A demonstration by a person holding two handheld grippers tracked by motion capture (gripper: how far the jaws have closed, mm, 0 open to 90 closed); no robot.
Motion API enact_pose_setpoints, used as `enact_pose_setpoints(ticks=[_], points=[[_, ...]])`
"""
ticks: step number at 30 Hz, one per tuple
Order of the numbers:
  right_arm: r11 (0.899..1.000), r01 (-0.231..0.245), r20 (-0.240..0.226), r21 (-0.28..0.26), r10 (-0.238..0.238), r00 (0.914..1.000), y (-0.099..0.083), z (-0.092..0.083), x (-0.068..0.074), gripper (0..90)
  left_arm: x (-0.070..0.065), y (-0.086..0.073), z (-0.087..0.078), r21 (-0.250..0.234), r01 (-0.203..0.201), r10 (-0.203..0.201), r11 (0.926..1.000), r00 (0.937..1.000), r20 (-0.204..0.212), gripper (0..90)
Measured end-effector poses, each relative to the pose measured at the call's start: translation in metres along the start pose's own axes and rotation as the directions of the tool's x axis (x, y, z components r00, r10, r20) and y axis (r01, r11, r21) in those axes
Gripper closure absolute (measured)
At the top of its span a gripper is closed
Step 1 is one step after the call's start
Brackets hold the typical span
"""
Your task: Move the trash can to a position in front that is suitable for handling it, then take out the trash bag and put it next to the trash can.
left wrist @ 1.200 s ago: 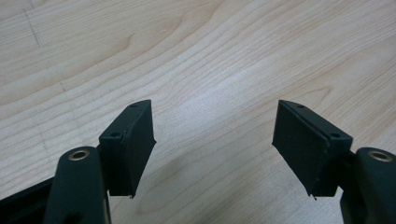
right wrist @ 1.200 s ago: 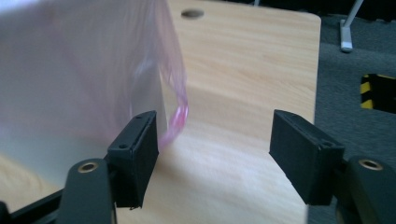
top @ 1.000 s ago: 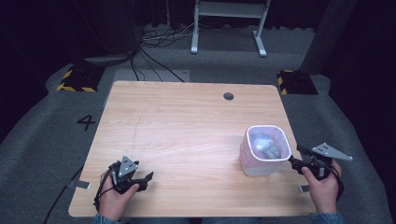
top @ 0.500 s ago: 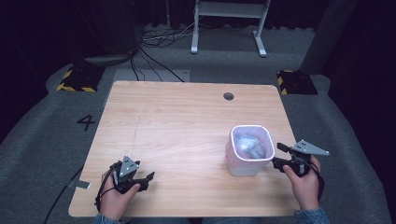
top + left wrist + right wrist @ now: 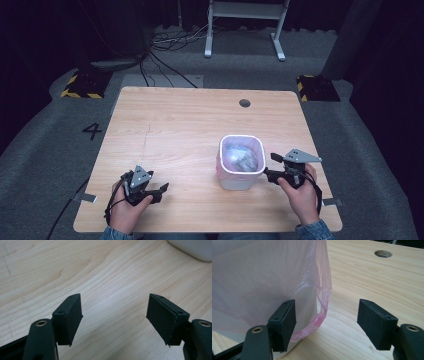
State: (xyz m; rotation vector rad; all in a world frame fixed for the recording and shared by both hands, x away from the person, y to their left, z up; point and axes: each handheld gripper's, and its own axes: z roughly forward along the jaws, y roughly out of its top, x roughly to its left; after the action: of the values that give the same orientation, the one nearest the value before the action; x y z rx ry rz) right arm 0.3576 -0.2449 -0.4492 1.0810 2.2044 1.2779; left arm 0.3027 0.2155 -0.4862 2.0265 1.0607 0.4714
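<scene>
Since the earlier frames we have slid the small white bin (image 5: 241, 162) leftward across the wooden table (image 5: 175, 125), away from the right edge and toward the middle; it now stands on the near right part of the tabletop, well clear of the cable hole (image 5: 244, 103) farther back. Its pink liner bag (image 5: 262, 277) folds over the rim and hangs down the outside wall, and some crumpled pale waste lies inside. Our right gripper (image 5: 270, 175) has travelled along with it and sits against the bin's right wall; in the right gripper view its jaws are spread, one pad just at the bag-covered wall, the other over bare wood, so nothing is pinched. We judge this to be a push rather than a carry. Our left gripper (image 5: 159, 192) rests near the front left corner, jaws likewise spread over bare tabletop, well apart from the bin. The bin looks nearly within reach of both hands for handling the bag.
</scene>
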Motion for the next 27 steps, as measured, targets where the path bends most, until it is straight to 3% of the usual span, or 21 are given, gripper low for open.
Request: enact_pose_setpoints(ticks=[17,22,27], points=[[0.998,0.055,-0.078,0.011,-0.054,0.9955,0.018,0.035,0.032,25.9,-0.006,0.006,0.003,-0.006,-0.024,0.024,0.9997,0.9995,0.023,27.7],[0.998,0.058,-0.051,0.006,-0.057,0.9971,0.019,0.02,0.027,25.9,-0.012,0.009,-0.003,-0.013,-0.037,0.037,0.9992,0.9989,0.029,24.8],[0.993,0.112,-0.055,0.03,-0.11,0.9924,0.019,0.002,0.03,25.8,-0.025,0.018,-0.01,-0.018,-0.079,0.08,0.9967,0.9959,0.043,20.7]])
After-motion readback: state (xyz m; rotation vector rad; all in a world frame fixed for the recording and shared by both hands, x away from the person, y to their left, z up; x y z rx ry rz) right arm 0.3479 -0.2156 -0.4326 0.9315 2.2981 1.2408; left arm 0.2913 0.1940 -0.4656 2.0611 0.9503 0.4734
